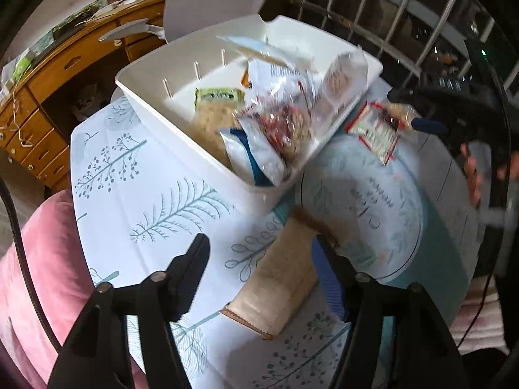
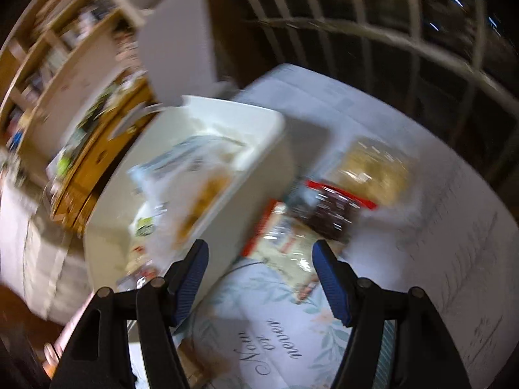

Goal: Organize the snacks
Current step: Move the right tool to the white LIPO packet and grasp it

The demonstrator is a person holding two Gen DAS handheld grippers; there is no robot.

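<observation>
A white bin (image 1: 152, 110) stands on the leaf-print tablecloth and holds several snack packets (image 1: 275, 123). My left gripper (image 1: 261, 243) is open just above the cloth. A tan packet (image 1: 282, 278) lies flat between its fingers, close to the right one, and the pads do not press on it. My right gripper (image 2: 259, 246) is open over the table beside the bin (image 2: 259, 175). A red-edged packet (image 2: 282, 243) lies just beyond its fingertips, with a dark packet (image 2: 331, 214) and a clear yellowish packet (image 2: 373, 165) behind. In the left wrist view the right gripper (image 1: 412, 110) hovers over that red-edged packet (image 1: 373, 129).
A round printed placemat (image 1: 373, 201) lies under the loose packets. A pink cushion (image 1: 39, 259) sits at the table's near left edge. A wooden desk with drawers (image 1: 65, 64) stands behind on the left. A barred window (image 1: 389, 16) runs along the back.
</observation>
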